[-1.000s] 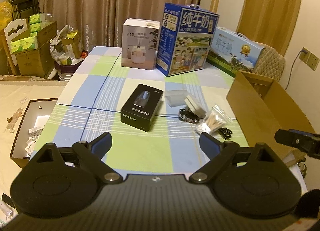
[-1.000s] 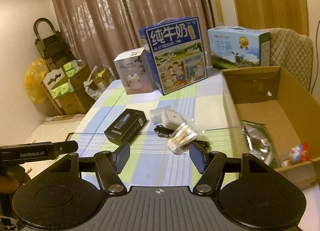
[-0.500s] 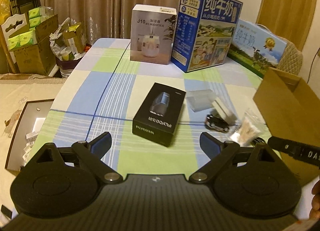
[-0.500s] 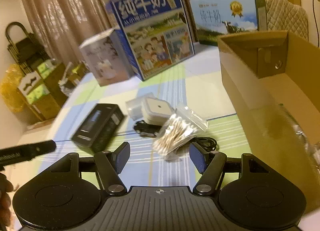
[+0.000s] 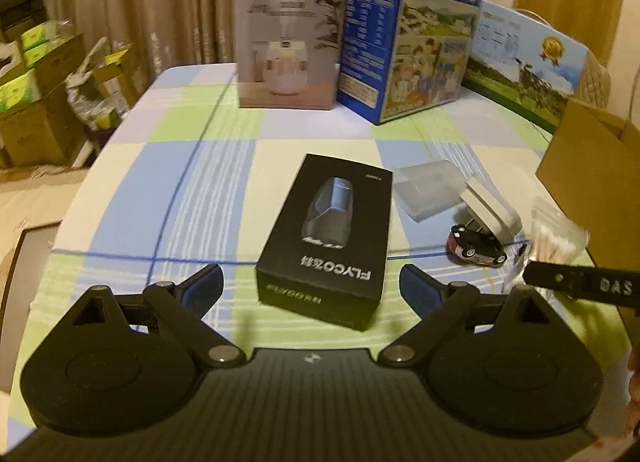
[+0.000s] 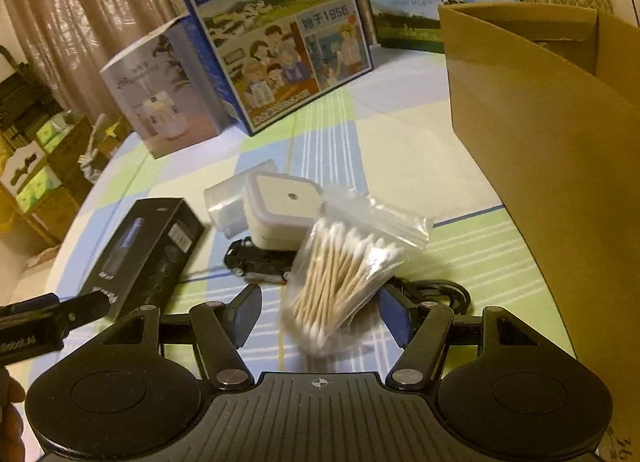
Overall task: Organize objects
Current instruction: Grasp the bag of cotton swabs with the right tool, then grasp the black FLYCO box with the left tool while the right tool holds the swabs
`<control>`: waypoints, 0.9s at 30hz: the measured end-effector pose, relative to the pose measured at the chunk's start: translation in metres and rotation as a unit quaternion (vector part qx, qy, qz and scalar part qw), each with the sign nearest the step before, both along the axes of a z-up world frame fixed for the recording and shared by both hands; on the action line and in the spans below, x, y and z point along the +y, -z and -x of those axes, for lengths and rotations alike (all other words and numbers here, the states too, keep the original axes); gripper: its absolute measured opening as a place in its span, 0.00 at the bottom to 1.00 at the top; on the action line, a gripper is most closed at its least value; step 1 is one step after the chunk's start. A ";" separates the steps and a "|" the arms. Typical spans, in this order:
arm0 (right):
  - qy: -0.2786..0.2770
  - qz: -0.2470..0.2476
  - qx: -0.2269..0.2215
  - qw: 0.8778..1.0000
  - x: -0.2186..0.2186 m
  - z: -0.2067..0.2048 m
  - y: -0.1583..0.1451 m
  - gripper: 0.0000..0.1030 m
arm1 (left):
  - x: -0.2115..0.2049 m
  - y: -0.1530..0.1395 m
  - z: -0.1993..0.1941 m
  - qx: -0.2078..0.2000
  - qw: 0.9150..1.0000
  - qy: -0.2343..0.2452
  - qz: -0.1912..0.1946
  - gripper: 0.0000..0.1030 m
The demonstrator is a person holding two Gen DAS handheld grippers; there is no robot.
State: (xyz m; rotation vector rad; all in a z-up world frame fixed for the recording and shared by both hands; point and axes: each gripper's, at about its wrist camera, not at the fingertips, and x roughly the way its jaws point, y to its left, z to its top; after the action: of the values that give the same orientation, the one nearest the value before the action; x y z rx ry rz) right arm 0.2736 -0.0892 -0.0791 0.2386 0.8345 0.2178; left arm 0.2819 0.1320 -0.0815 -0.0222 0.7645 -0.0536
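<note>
Five small things are still loose on the checked tablecloth (image 5: 192, 165), so by my reading little of the organizing is done here: one black FLYCO box (image 5: 326, 238), one frosted plastic case (image 5: 428, 191), one white square box (image 6: 280, 213) sitting partly on one toy car (image 6: 256, 260), and one bag of cotton swabs (image 6: 344, 266), with a black cable (image 6: 444, 290) just behind it. The open cardboard carton (image 6: 560, 149) stands at the right; its inside is hidden.

The left gripper (image 5: 312, 286) hangs over the near end of the FLYCO box, fingers wide apart, touching nothing. The right gripper (image 6: 320, 316) straddles the swab bag, fingers apart, not yet pressing it.

Three big printed boxes stand far off.
</note>
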 end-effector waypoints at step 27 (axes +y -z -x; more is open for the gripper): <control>-0.058 0.040 -0.026 0.997 0.011 0.027 -0.016 0.18 | -0.014 0.020 -0.031 0.040 0.998 0.046 -0.028 0.74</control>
State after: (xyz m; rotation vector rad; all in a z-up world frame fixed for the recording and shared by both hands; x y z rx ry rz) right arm 0.2467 -0.0786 -0.0627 0.1089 0.8046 0.2975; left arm 0.3129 0.1180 -0.1020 0.0644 0.8468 -0.1205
